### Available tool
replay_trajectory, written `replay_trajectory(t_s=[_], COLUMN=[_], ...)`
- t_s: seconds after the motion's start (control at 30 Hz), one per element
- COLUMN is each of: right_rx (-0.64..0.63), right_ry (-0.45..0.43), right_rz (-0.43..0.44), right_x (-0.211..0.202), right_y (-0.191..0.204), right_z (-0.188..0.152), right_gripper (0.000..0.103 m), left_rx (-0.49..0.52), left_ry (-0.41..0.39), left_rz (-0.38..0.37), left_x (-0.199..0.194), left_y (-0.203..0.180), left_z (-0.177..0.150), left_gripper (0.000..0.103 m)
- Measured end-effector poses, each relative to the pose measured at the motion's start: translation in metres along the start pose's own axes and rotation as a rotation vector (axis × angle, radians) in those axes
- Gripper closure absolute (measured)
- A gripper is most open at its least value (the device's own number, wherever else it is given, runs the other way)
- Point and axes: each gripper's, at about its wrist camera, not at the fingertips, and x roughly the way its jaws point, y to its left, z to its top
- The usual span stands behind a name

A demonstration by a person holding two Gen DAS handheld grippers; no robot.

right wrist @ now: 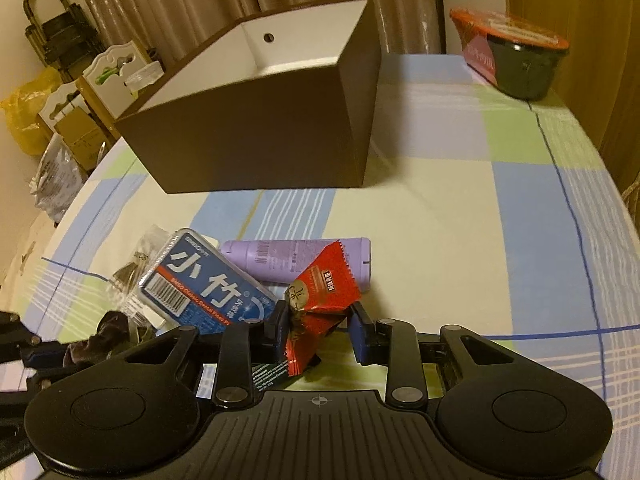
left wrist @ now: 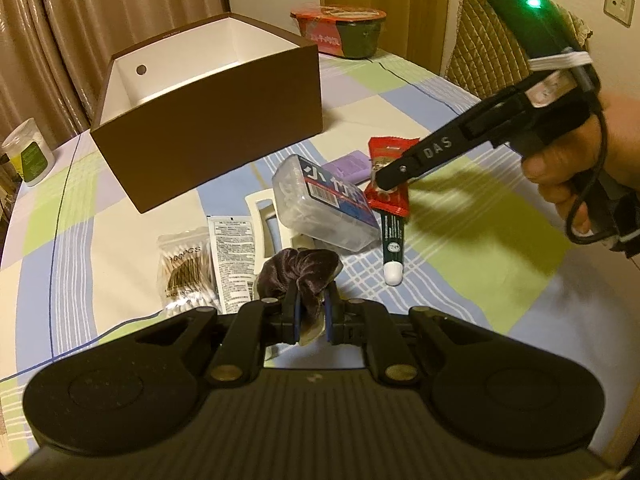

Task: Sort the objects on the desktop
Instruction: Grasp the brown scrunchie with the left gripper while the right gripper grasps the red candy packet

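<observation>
Velvet scrunchie (left wrist: 298, 276) pinched in left tongs (left wrist: 312, 314); right tongs (right wrist: 320, 326) angled down, gripping red packet (right wrist: 320, 304).

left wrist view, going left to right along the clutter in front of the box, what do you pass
cotton swab bag → white sachet → dark velvet scrunchie held in the left tool → green tube with white cap

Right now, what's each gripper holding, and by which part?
Left gripper: dark velvet scrunchie, pinched at its near fold. Right gripper: red snack packet, gripped near its lower, crumpled end.
</observation>
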Motion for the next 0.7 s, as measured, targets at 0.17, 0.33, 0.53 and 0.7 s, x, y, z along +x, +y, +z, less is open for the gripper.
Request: replay_trajectory(t_s=[0.17,0.33,0.53,0.7], right_rx=[-0.020,-0.037,-0.053,-0.064], right_ry=[-0.024,-0.045,-0.058,-0.069], right_rz=[-0.011,-0.019,-0.024,-0.026], right_x=[-0.016,-0.033,-0.050,-0.059], right_y=[0.006,0.014,0.027,0.035], right_z=[-0.001,-0.002,-0.003,0.000], right_gripper=[0.073,0.073,0.073,0.073], left_rx=[-0.006,-0.008,-0.018,-0.041], left_ry=[-0.025,-0.048,-0.068,-0.077], left_rz=[0.006,0.011,0.024,0.036], left_x=[-0.007,-0.017,-0.029,-0.036], left_y=[0.003,0.005,0.008,0.012], left_z=[0.006,0.012,0.017,0.021], left_gripper=[0.095,0.095,0.095,0.095])
